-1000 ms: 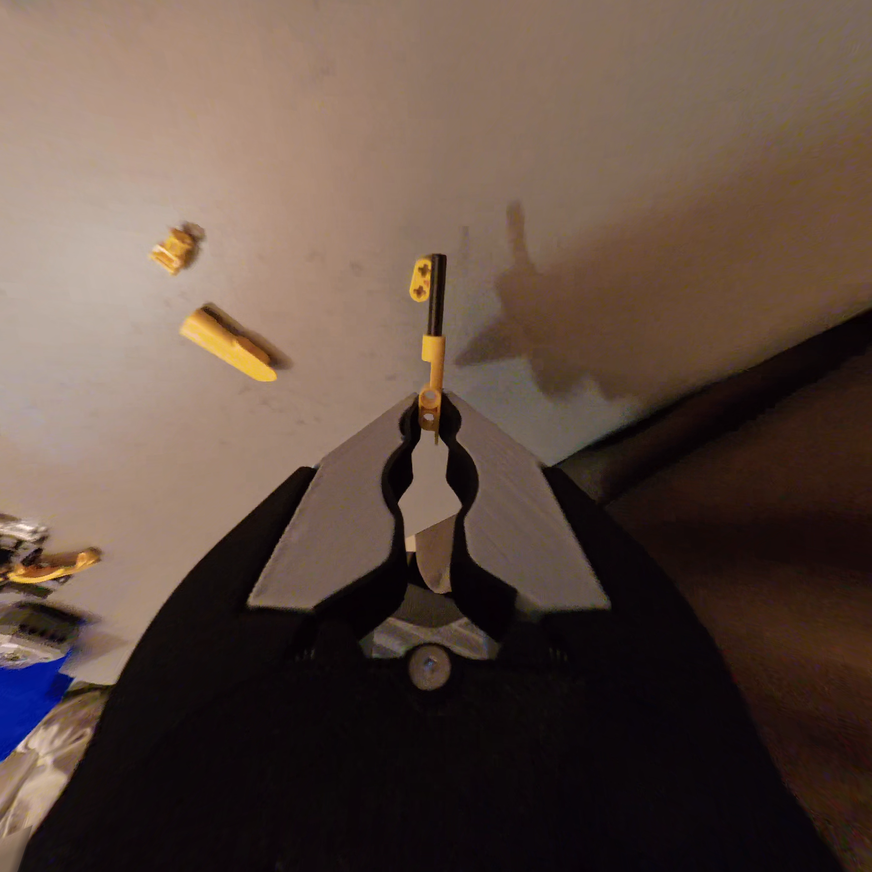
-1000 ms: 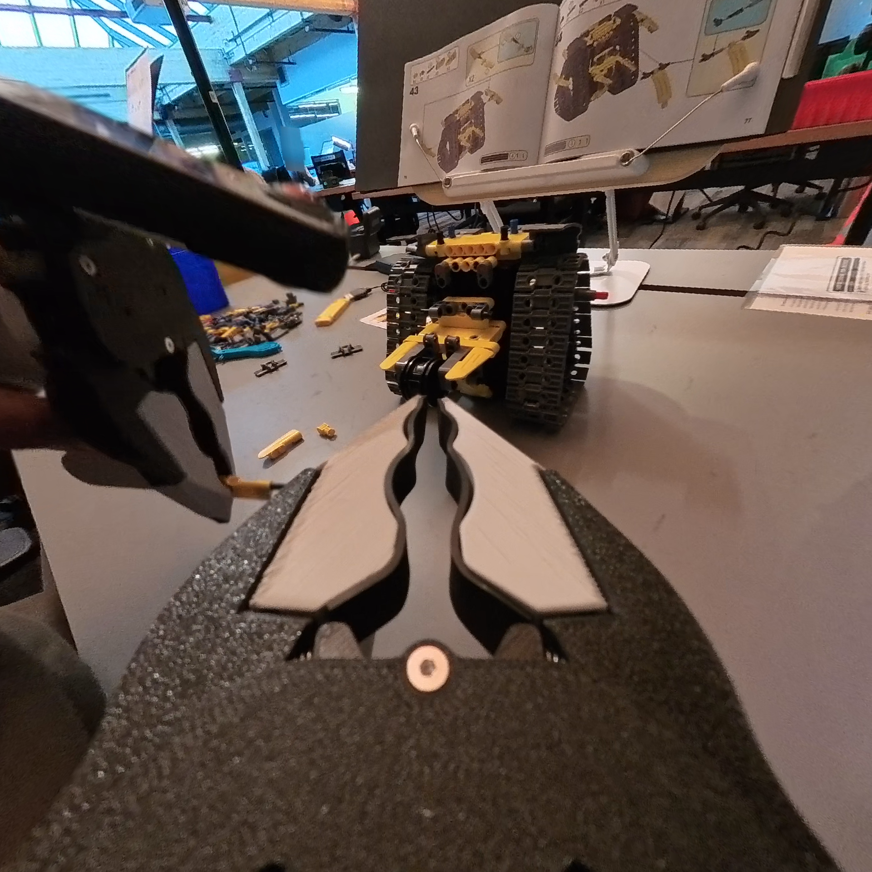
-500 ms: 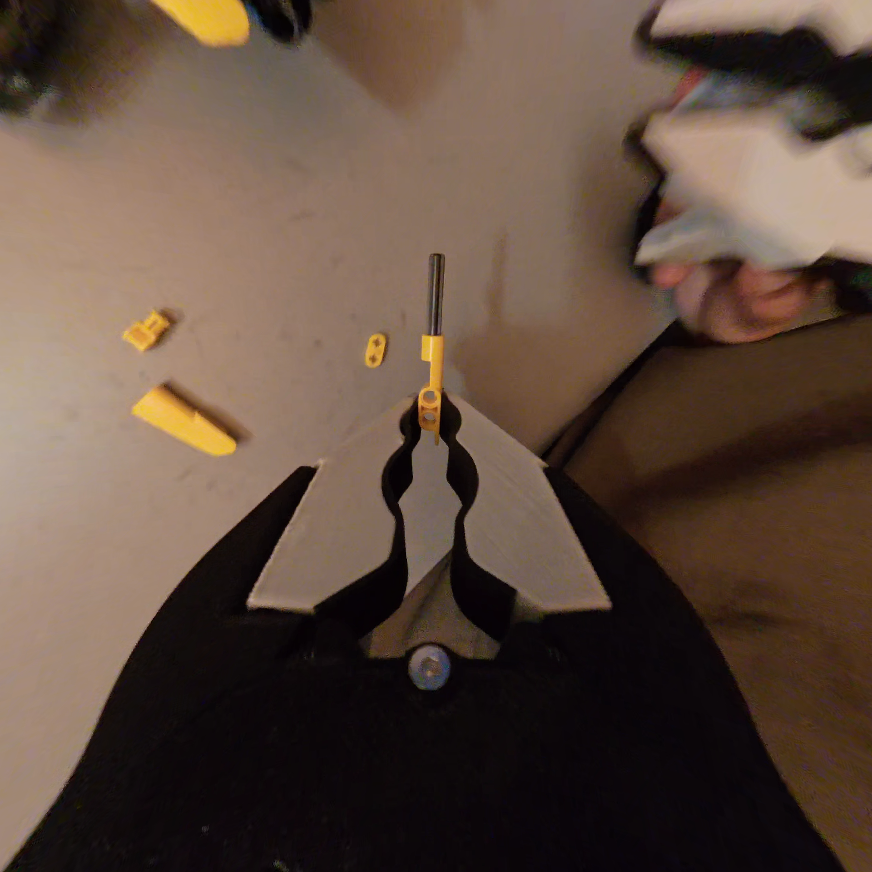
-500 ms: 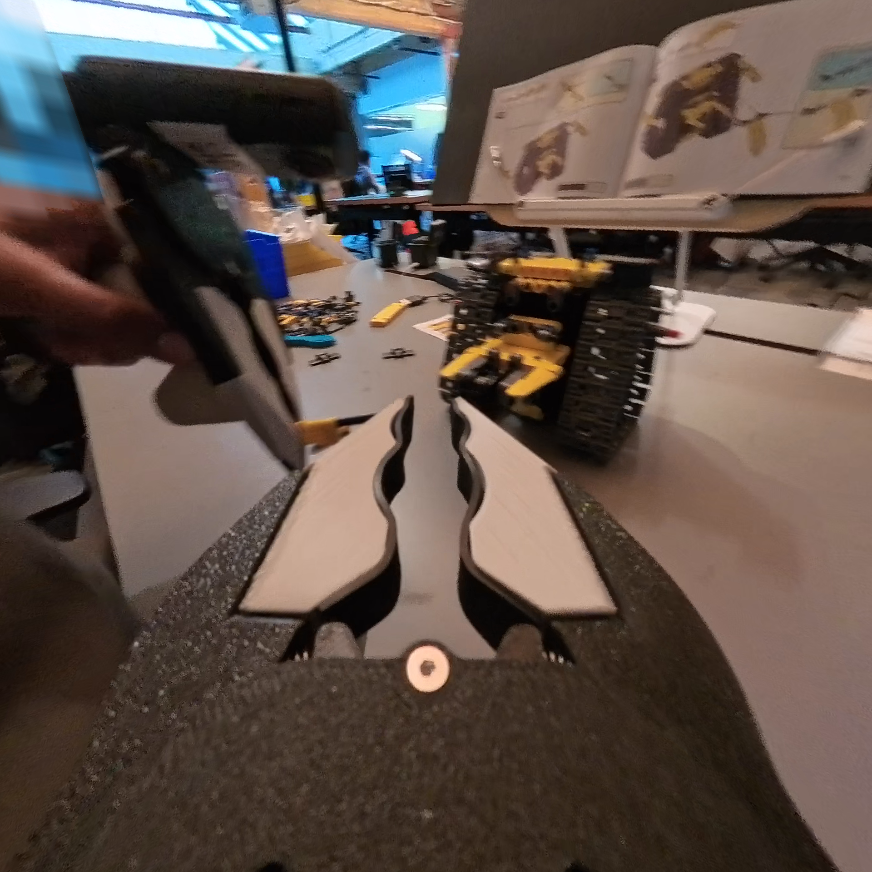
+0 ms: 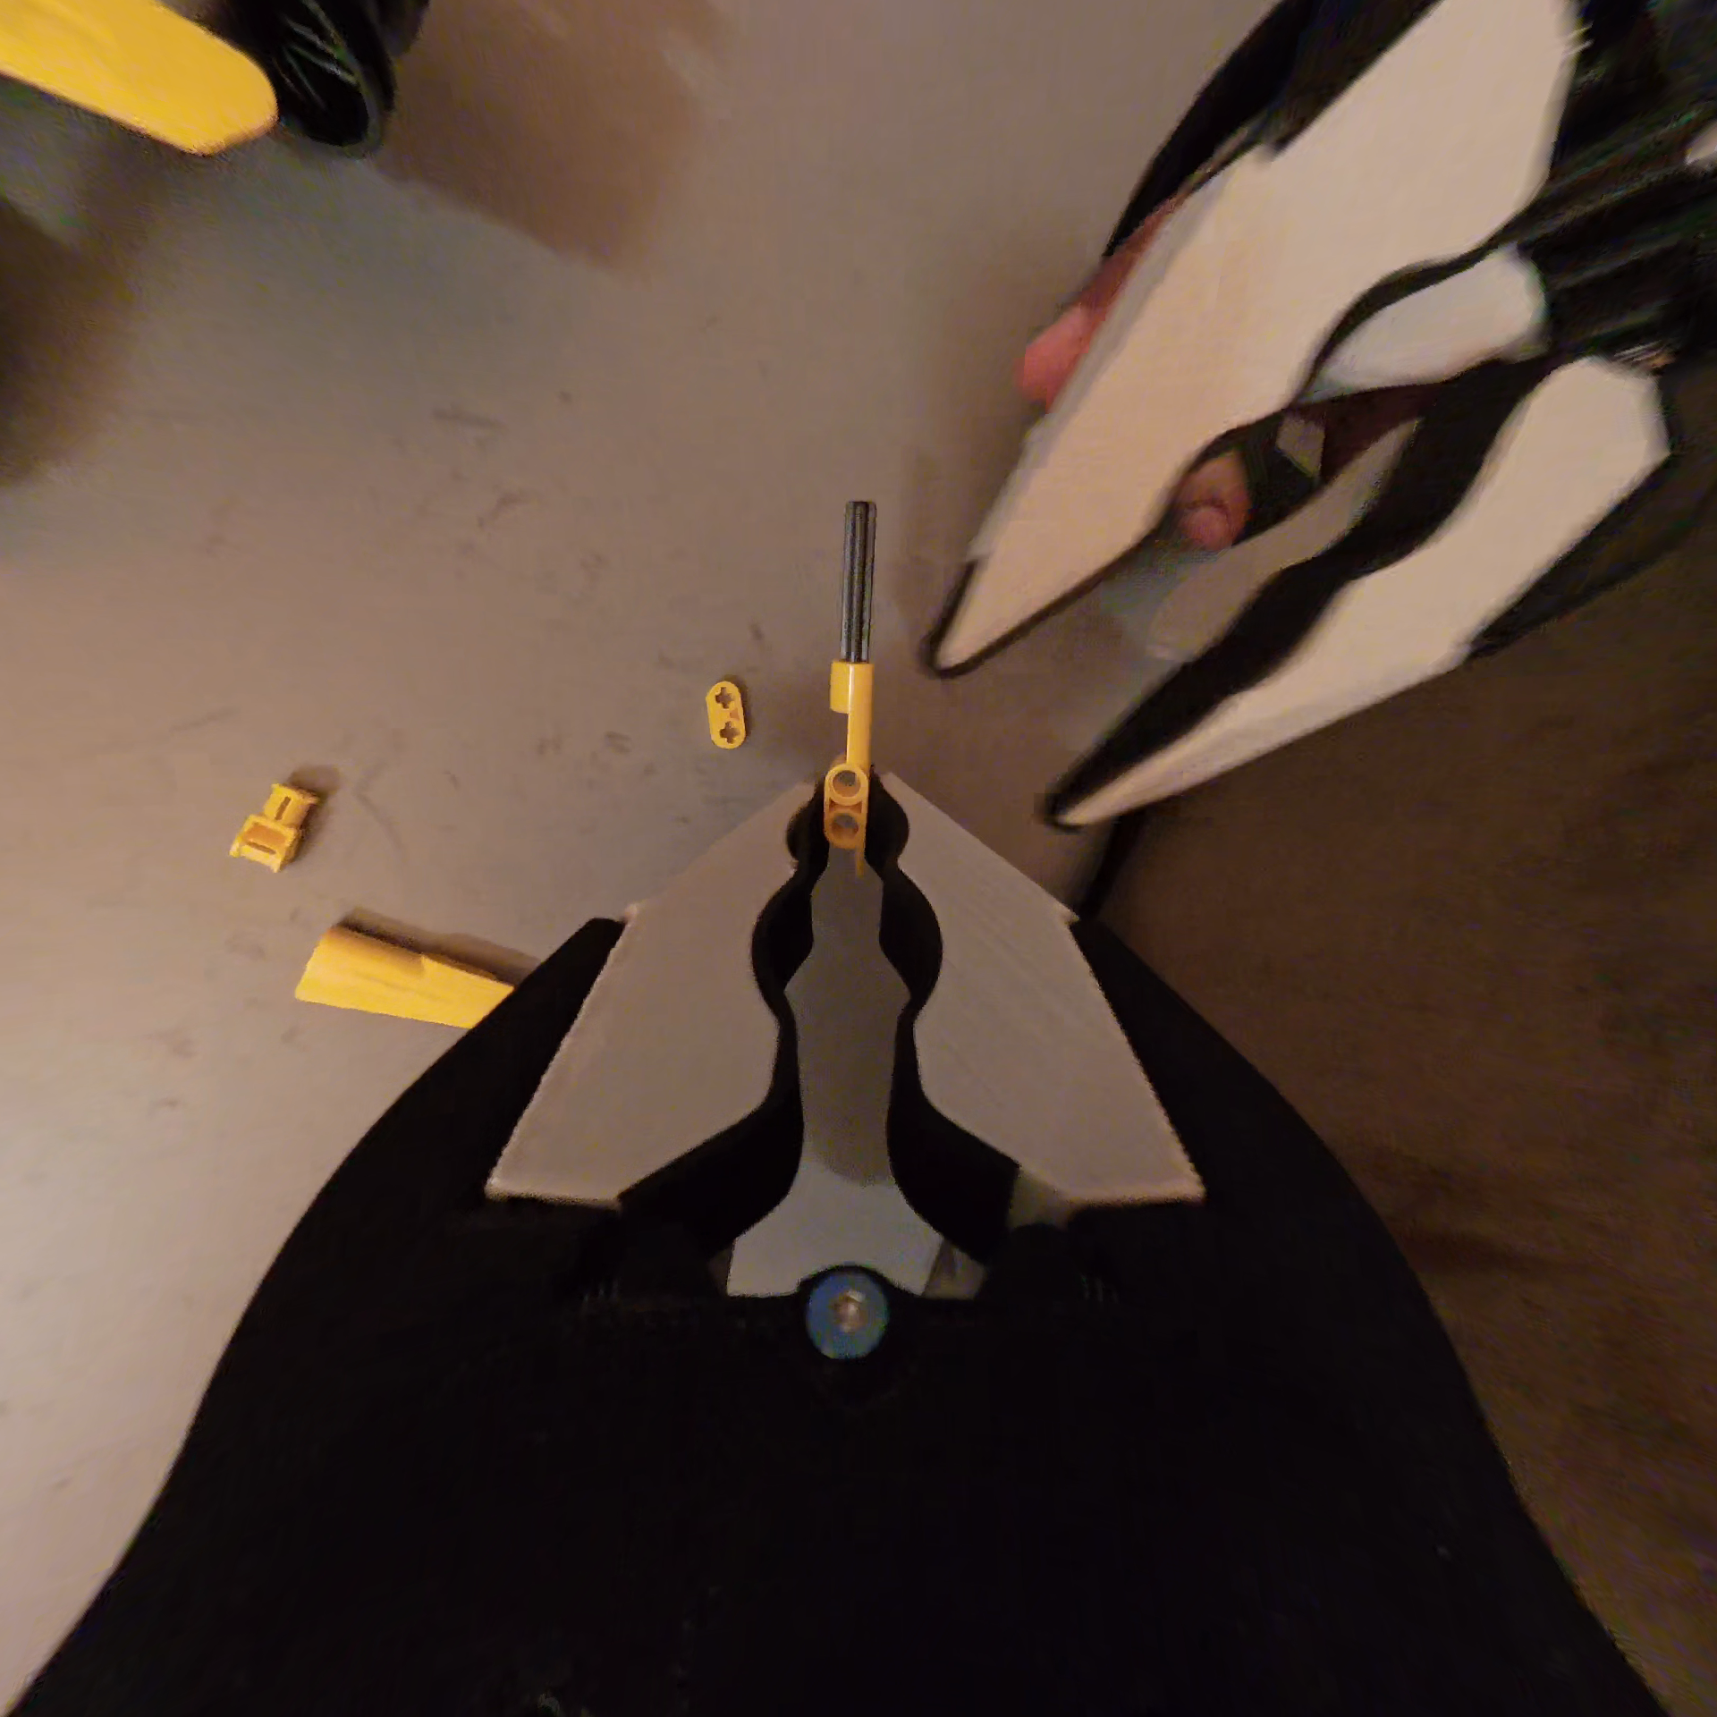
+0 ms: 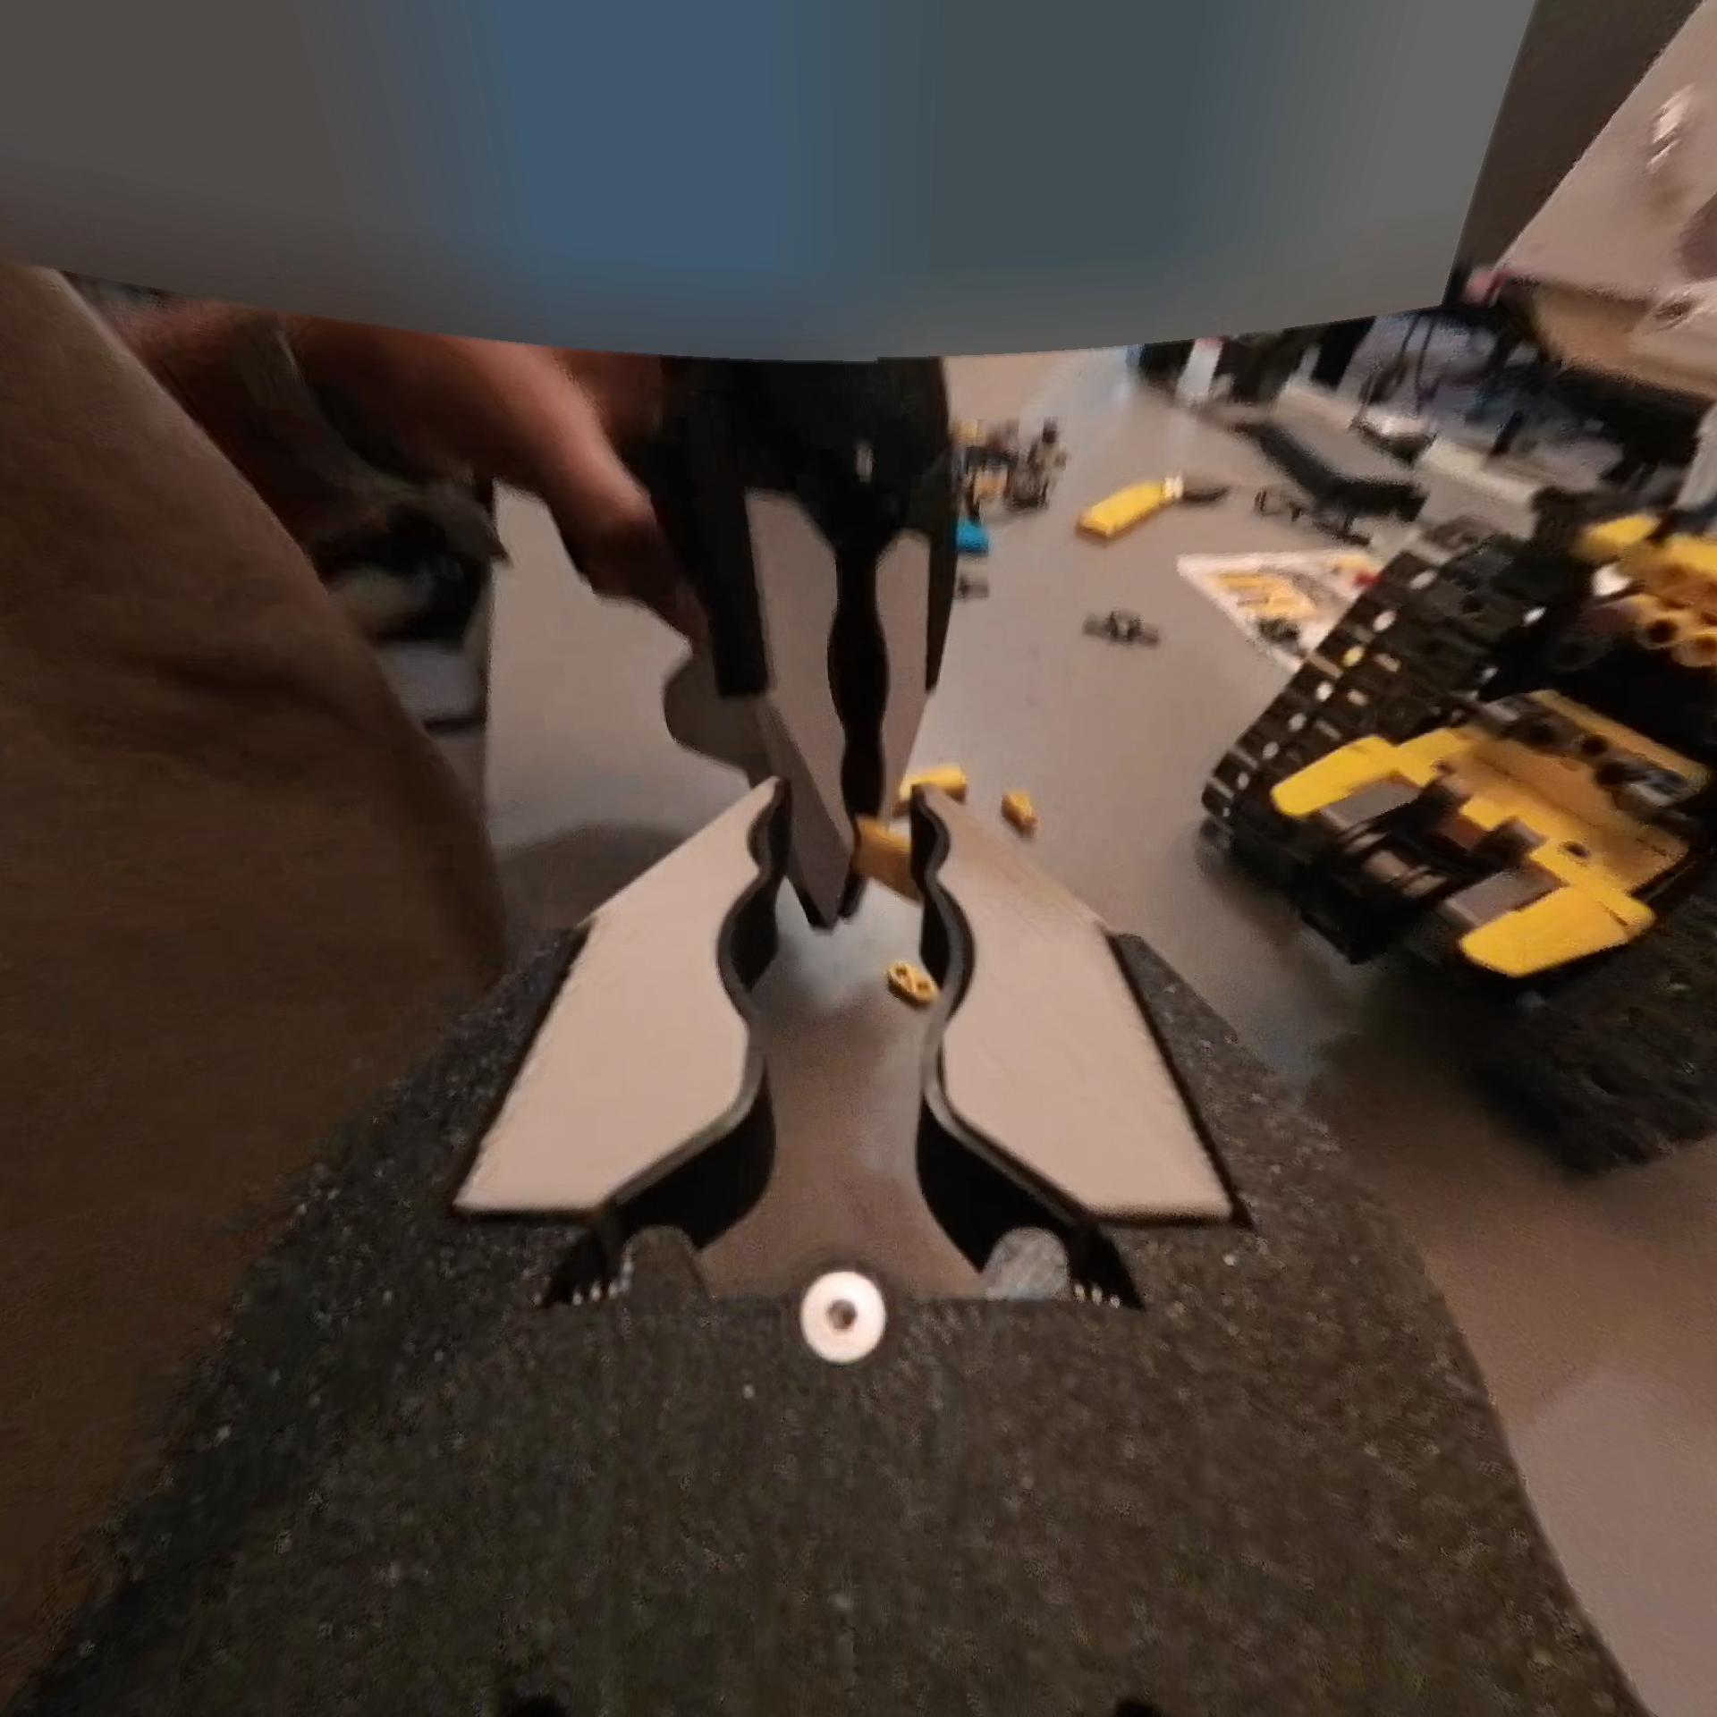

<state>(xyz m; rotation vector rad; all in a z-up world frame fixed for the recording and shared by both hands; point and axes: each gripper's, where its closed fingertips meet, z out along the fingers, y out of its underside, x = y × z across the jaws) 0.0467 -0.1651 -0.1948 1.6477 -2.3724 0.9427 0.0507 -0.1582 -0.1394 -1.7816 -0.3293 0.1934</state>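
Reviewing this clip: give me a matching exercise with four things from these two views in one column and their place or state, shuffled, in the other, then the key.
1. left gripper
2. right gripper
3. small yellow two-hole link
4. tracked yellow and black vehicle

A. lying loose on the grey table
B. open, empty
C. standing at the right of the right wrist view
D. shut on a yellow piece with a black axle

Pairs: 1-D, 2-B, 3-A, 4-C

Both wrist views look closely down at one table [image 5: 465,465], facing each other.

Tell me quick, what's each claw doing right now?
Left gripper: shut on a yellow connector with black axle.
Right gripper: open, holding nothing, beside the left one's tip.
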